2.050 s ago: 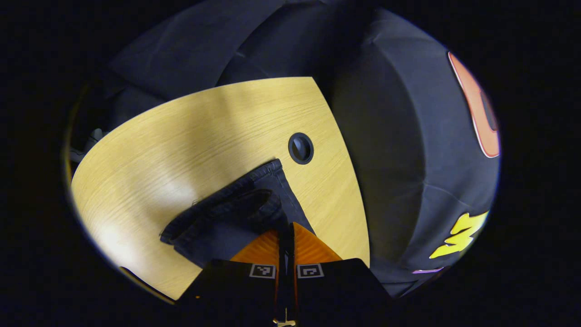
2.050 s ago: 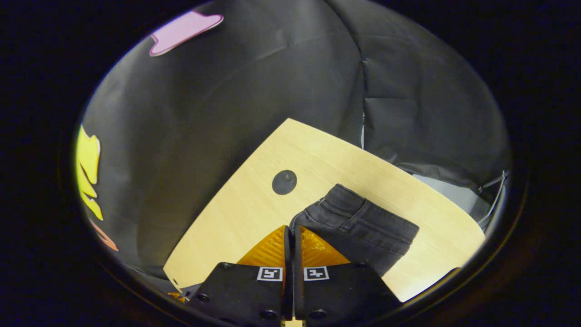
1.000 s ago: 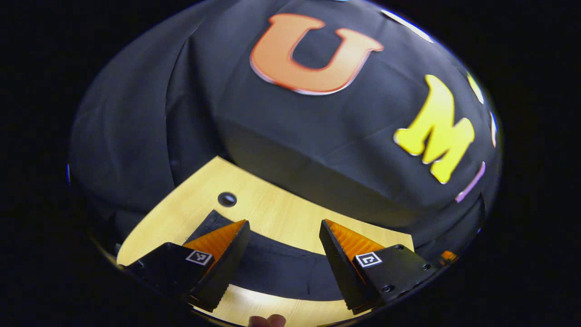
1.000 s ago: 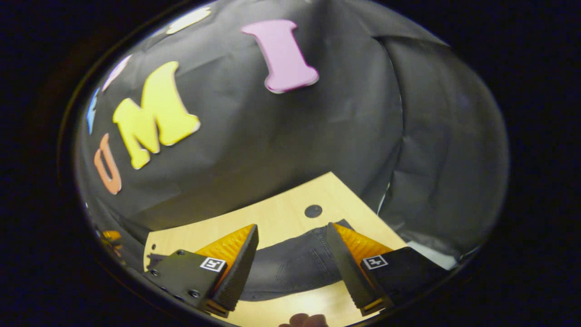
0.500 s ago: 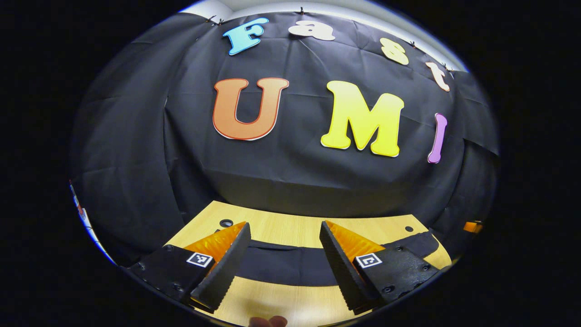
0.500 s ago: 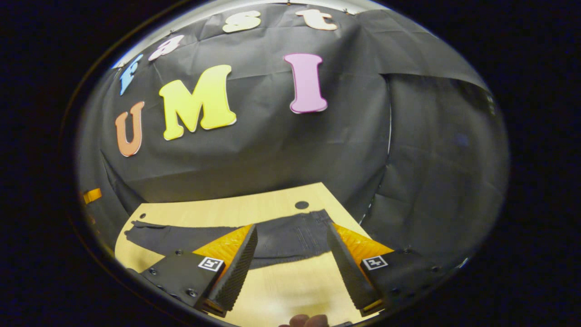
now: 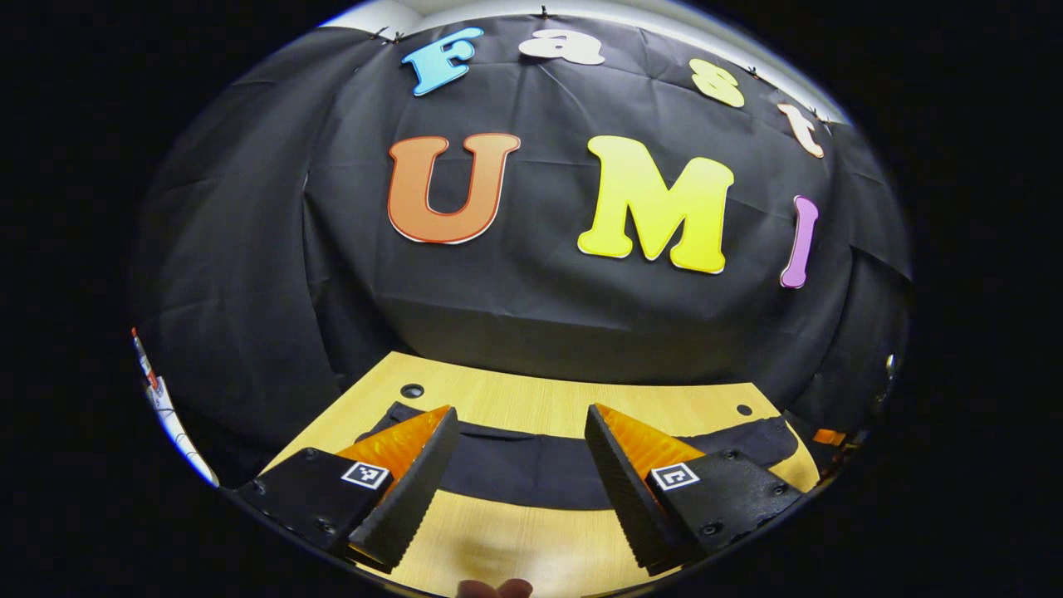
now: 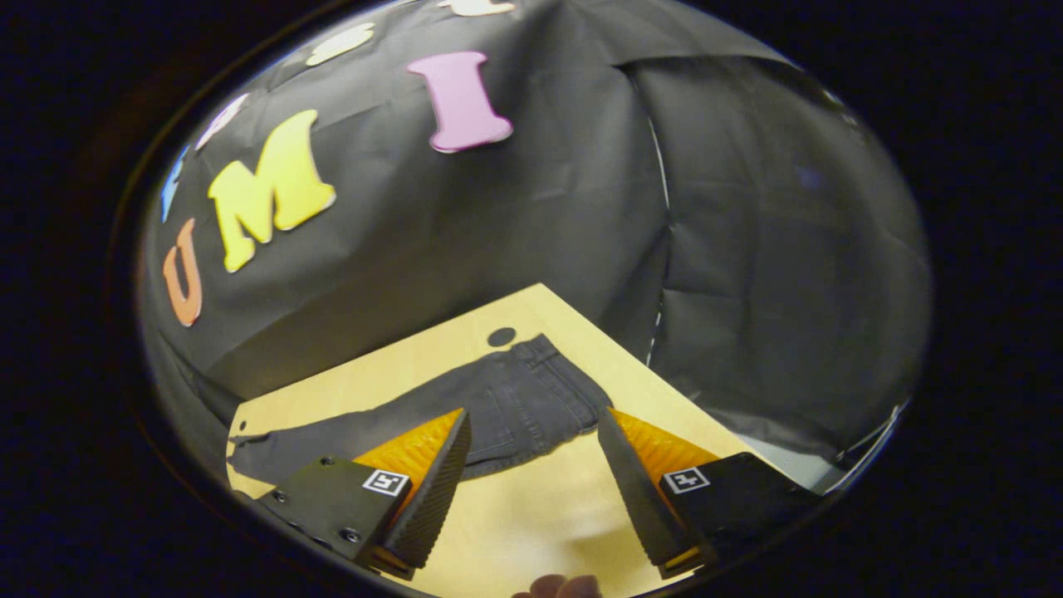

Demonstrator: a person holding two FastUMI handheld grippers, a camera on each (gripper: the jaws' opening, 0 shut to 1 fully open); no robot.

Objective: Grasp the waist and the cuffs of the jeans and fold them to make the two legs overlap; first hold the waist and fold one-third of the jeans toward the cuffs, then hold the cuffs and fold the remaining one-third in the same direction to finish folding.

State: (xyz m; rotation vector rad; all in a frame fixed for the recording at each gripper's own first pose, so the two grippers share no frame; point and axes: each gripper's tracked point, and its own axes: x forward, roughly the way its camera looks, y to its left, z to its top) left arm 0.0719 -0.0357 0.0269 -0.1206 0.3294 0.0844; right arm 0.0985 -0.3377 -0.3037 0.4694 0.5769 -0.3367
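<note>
The dark grey jeans lie flat in a long strip on the light wooden table, legs overlapped. Their waist is at the right end in the right gripper view, the cuffs at the far left. In the left gripper view the jeans stretch across the table behind the fingers. My left gripper is open above the table's near side, holding nothing. My right gripper is open too, above the table in front of the waist end.
Round cable holes sit in the tabletop: one near the far left corner and one at the far right in the left gripper view, one beside the waist. A fingertip shows at the bottom edge. Black cloth walls the booth.
Both grippers were shut on the jeans two seconds ago, then opened and drew back and up. In the last half second the right gripper view has swung toward the waist end.
</note>
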